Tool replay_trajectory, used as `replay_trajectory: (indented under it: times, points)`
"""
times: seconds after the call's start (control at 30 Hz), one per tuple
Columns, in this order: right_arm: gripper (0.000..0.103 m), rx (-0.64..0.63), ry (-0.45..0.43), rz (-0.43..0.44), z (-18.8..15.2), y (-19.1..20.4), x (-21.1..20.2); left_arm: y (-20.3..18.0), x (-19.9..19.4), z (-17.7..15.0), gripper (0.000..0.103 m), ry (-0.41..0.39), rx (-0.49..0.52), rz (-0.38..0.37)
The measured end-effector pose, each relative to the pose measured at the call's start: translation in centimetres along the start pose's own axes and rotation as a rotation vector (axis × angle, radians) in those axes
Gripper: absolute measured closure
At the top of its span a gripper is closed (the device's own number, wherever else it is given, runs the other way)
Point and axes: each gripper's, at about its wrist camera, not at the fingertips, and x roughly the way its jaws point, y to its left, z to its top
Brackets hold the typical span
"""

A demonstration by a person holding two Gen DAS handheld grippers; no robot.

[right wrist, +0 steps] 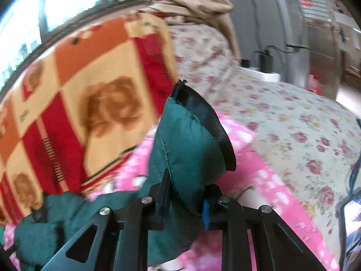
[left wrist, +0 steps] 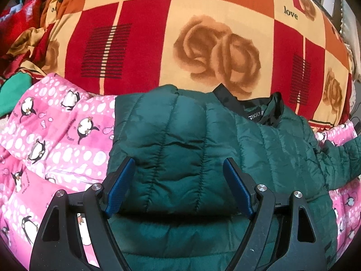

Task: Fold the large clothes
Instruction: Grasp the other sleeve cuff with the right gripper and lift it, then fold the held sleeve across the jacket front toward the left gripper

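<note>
A dark green quilted puffer jacket [left wrist: 180, 135] lies on a pink penguin-print blanket [left wrist: 56, 135], its black collar [left wrist: 252, 108] toward the far side and its left side folded over the body. My left gripper [left wrist: 179, 169] is open just above the folded part, blue pads [left wrist: 121, 180] on either side of it. My right gripper [right wrist: 185, 194] is shut on the jacket's sleeve end [right wrist: 189, 149], with its black cuff [right wrist: 209, 126] sticking up past the fingers. The rest of the jacket [right wrist: 56, 223] trails to the lower left in the right wrist view.
A red, orange and cream rose-print blanket [left wrist: 203, 45] is heaped behind the jacket, also in the right wrist view [right wrist: 90, 94]. A floral bedsheet [right wrist: 293, 124] spreads to the right. A green cloth [left wrist: 13, 92] lies far left. A phone [right wrist: 352, 225] lies at the bed's right edge.
</note>
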Motion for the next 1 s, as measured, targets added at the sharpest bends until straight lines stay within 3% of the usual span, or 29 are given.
replay_trajectory:
  times: [0.27,0.7,1.0]
  points:
    - [0.088,-0.122,0.092,0.176,-2.9,8.0,-1.2,-0.2,-0.8,0.0,0.022,-0.005,0.011,0.017]
    - [0.09,-0.301,0.209,0.355,-8.1,20.4,-1.4,1.7,-1.2,0.6,0.022,-0.013,-0.028,0.074]
    - [0.09,-0.402,0.285,0.499,-12.0,29.0,-1.8,1.8,-1.9,0.8,0.022,-0.022,-0.036,0.035]
